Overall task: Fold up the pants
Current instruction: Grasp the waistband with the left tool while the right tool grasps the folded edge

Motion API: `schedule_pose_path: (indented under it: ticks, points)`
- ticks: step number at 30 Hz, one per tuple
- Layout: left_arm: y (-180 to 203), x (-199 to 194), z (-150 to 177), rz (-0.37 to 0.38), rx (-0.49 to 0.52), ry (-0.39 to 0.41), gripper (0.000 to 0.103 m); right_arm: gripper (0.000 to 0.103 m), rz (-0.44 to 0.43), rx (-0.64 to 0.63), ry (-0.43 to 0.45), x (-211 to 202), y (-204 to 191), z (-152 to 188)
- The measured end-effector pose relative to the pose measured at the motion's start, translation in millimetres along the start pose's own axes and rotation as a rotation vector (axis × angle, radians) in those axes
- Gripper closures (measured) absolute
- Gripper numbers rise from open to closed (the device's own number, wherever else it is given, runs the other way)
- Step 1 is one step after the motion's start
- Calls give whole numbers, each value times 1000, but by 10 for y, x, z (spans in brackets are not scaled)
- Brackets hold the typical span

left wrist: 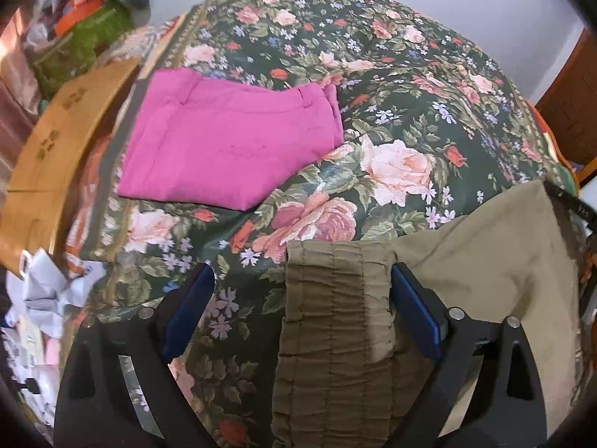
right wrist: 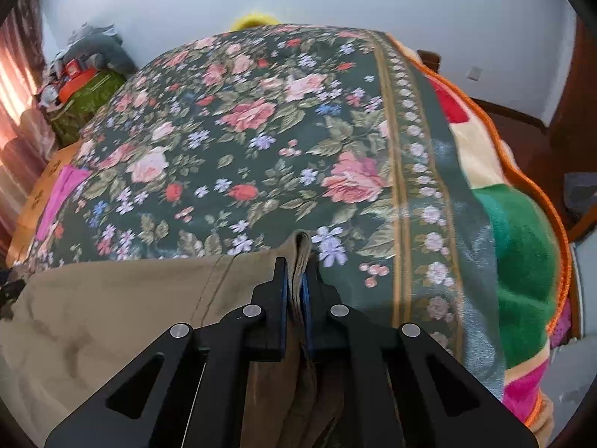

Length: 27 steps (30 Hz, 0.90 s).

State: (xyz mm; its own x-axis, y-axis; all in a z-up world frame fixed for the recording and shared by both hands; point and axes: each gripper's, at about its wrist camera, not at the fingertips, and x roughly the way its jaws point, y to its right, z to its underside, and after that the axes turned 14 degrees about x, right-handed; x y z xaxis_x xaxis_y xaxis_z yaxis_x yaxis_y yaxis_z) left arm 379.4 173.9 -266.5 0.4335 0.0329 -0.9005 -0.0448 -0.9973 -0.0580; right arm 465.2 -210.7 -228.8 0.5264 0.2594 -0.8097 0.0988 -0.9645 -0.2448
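Both wrist cameras are sitting low and close over the floral bedspread [left wrist: 391, 86], looking steeply down and forward along their fingers toward the far wall. Left wrist view is looking across the bedspread's left part, taking in folded pink pants [left wrist: 227, 142]. Right wrist view is facing its right border. Both are sharing the olive pants [left wrist: 485, 254] at near edge and the bedspread's centre.
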Motion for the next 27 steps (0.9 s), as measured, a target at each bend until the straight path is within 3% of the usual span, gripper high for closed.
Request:
schedule_pose_path:
  ticks: [3,6,10,12,14,16,18,21,27]
  points:
    - [34,-34,-18,-30,14,-1,7,99,22,-4,1,-4,-12,-15]
    - [-21,-107,-43,-7,0,3,8,98,54,-32,17,-81,-86,-28]
    - [-29,-297,-60,1,5,20,8,90,30,-43,78,-386,-161,-40]
    - [0,-419,-60,-2,30,38,8,71,8,-67,105,-533,-247,-12]
    - [37,-544,-47,0,54,61,8,58,-29,-109,126,-700,-375,45]
    - [80,-657,-44,6,74,81,8,54,-70,-159,134,-833,-542,108]
    - [136,-755,-39,22,92,98,8,42,-108,-194,116,-891,-710,166]
    - [215,-789,-37,56,108,99,8,33,-191,-238,81,-921,-980,275]
    - [332,-611,37,65,147,41,8,30,-327,-212,-81,-722,-1376,493]
